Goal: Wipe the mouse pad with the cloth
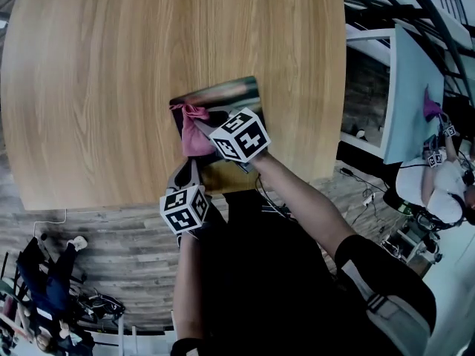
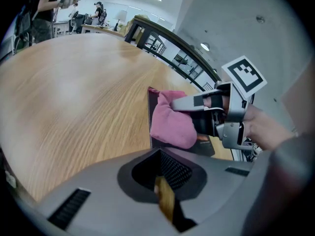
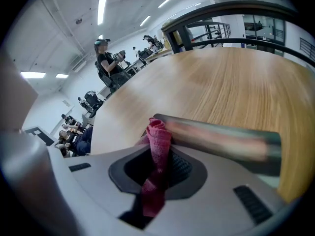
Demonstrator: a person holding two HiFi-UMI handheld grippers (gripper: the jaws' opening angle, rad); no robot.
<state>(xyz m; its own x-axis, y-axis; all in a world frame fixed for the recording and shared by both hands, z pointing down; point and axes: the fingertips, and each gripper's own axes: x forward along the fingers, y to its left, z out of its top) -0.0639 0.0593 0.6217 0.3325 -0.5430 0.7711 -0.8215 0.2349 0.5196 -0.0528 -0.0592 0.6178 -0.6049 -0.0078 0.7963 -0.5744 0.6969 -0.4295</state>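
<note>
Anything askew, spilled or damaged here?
Nothing spilled or damaged. The printed rectangular mouse pad lies slightly askew near the wooden table's edge, pinched by the left gripper; the right gripper holds the bunched pink cloth.

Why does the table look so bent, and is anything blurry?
Head view: the wide lens bows the table edges. Right gripper view: the mouse pad is smeared, the cloth sharper. Left gripper view: black corners, everything curved.

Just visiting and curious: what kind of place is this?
Probably a big open lab or workshop: strip lights overhead, other people working in the background, a wide wooden table here.
</note>
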